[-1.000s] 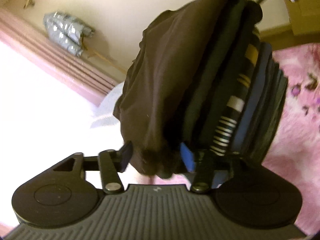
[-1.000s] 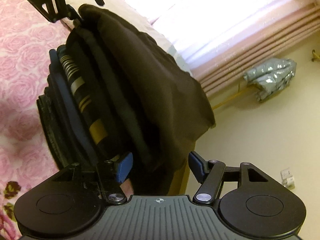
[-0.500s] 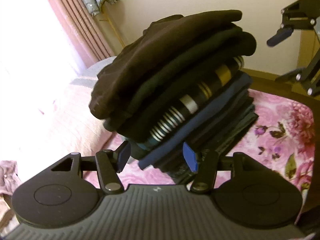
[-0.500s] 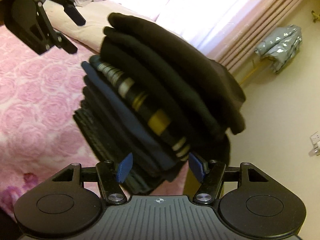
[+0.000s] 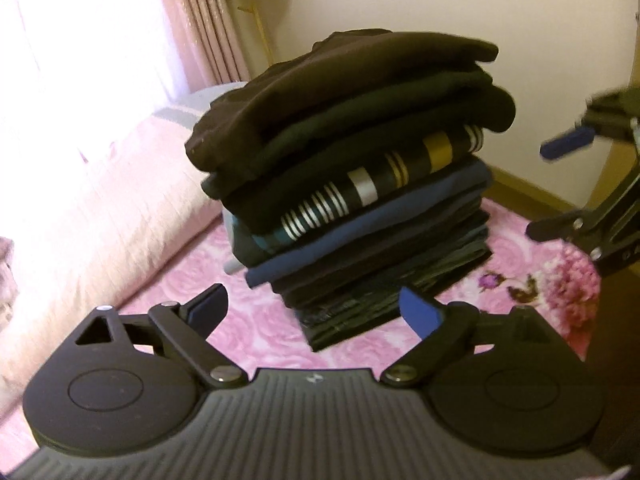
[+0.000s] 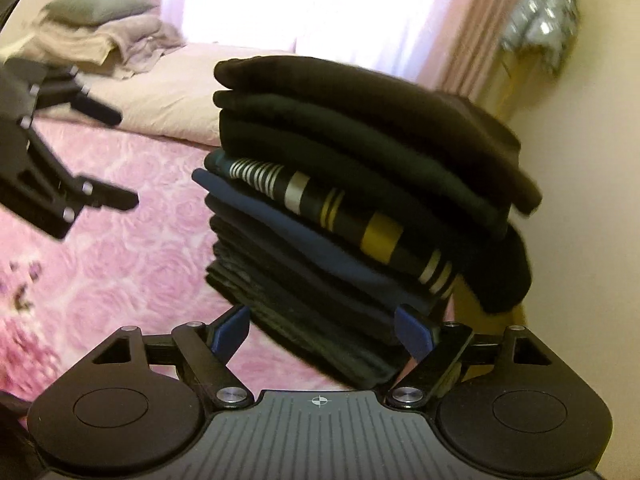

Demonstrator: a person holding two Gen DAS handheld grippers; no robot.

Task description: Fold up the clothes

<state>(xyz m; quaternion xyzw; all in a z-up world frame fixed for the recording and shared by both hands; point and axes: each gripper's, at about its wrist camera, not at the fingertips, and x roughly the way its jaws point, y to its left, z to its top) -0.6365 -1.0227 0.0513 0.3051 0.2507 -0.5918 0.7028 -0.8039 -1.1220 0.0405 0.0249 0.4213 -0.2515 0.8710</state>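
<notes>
1. Folded clothes (image 5: pixel 352 168) stand in a tall stack on the pink rose-patterned bedspread (image 5: pixel 256 320), with a brown garment (image 5: pixel 340 76) on top, two dark ones beneath it, then a striped top (image 5: pixel 384 184) with white and mustard bands, a navy piece (image 5: pixel 360 232), and several dark layers at the bottom.
2. The stack leans slightly, and the upper garments overhang the lower ones.
3. The left gripper (image 5: pixel 312 312) is spread wide and empty, just in front of the stack's base; its blue pads touch nothing.
4. The right gripper (image 6: pixel 322 330) is also wide open and holds nothing, its fingers flanking the stack's bottom layers; whether they touch the cloth cannot be told.
5. A pale pink quilt (image 5: pixel 100 208) lies beside the stack, and a grey pillow (image 6: pixel 96 6) rests on folded bedding further off.
6. Pink curtains (image 5: pixel 200 24) hang by a bright window.
7. No readable writing or label shows on the clothes.
</notes>
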